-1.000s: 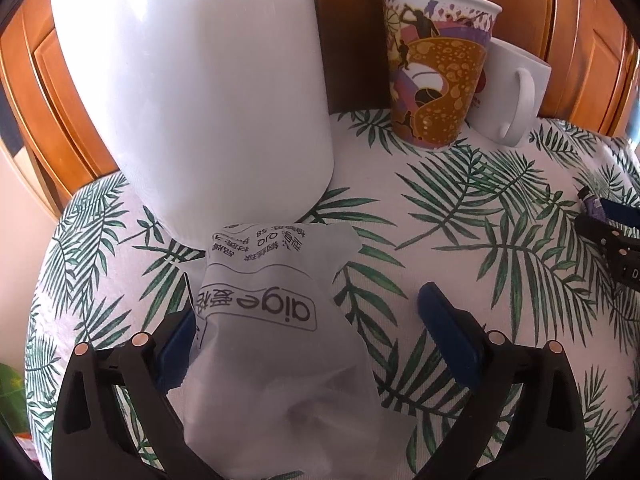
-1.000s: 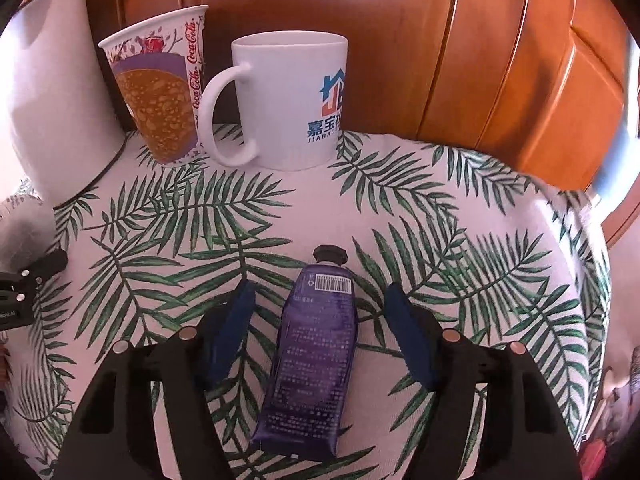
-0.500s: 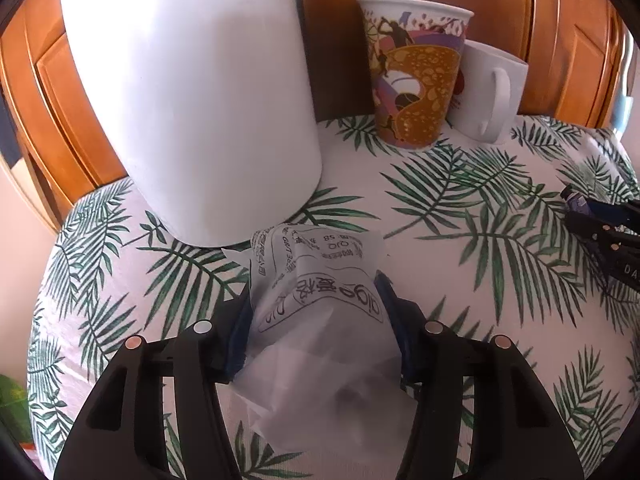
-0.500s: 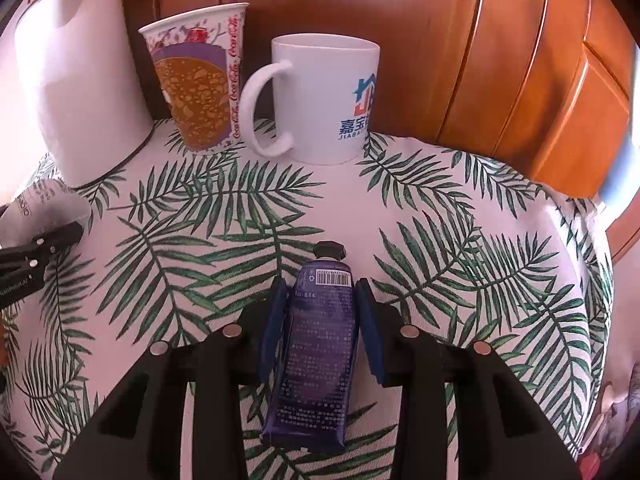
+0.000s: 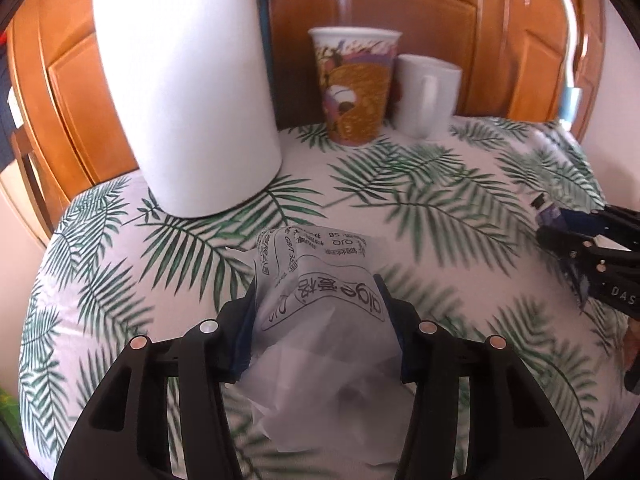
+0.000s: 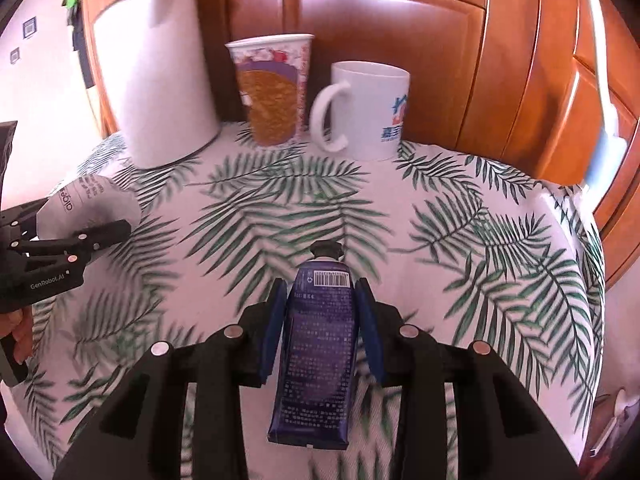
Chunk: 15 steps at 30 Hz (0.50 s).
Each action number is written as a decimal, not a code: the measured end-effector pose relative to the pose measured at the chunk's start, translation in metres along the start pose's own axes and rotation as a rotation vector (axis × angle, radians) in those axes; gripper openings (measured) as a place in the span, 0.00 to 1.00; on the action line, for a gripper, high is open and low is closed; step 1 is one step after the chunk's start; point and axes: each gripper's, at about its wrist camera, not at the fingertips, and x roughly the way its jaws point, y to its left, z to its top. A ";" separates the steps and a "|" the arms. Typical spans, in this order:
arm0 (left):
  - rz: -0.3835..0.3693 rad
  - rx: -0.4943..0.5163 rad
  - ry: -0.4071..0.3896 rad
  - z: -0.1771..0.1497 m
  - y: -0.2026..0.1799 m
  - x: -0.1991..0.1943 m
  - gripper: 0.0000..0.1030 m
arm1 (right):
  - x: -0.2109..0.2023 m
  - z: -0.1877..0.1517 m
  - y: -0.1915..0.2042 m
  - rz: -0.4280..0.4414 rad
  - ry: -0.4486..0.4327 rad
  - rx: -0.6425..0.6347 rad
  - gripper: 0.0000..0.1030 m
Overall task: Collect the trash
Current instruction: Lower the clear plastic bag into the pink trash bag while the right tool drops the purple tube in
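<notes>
The left claw [image 5: 318, 300] is clamped on a crumpled translucent plastic wrapper [image 5: 320, 312] printed with black lettering, most of which spills loose behind and below the blue pads [image 5: 244, 328]. The right claw [image 6: 322, 312] is clamped on a dark purple squeeze tube [image 6: 316, 348], pads pressed to both flanks just behind its black cap [image 6: 328, 250], with the long crimped tail hanging free beneath. Both pieces of trash seem lifted slightly off the palm-leaf tablecloth [image 6: 460, 208], though the blur makes that hard to confirm.

The wrapper is thin and slippery; if the pads pinch only a fold, it could slide out during a swing. The tube is smooth and held near one end, so a quick move may pivot or drop it. Ahead of the left claw stand the white kettle [image 5: 184, 92], the paper cup [image 5: 354, 88] and the white mug [image 5: 426, 94]; a forward sweep could topple the cup
</notes>
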 end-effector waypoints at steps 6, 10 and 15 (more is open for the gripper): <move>-0.037 0.014 -0.048 -0.024 -0.009 -0.047 0.49 | -0.038 -0.018 0.013 0.041 -0.066 0.003 0.34; -0.063 0.026 -0.072 -0.044 -0.018 -0.079 0.49 | -0.067 -0.031 0.026 0.067 -0.108 0.002 0.34; -0.087 0.034 -0.098 -0.067 -0.025 -0.114 0.49 | -0.104 -0.054 0.047 0.095 -0.148 -0.007 0.34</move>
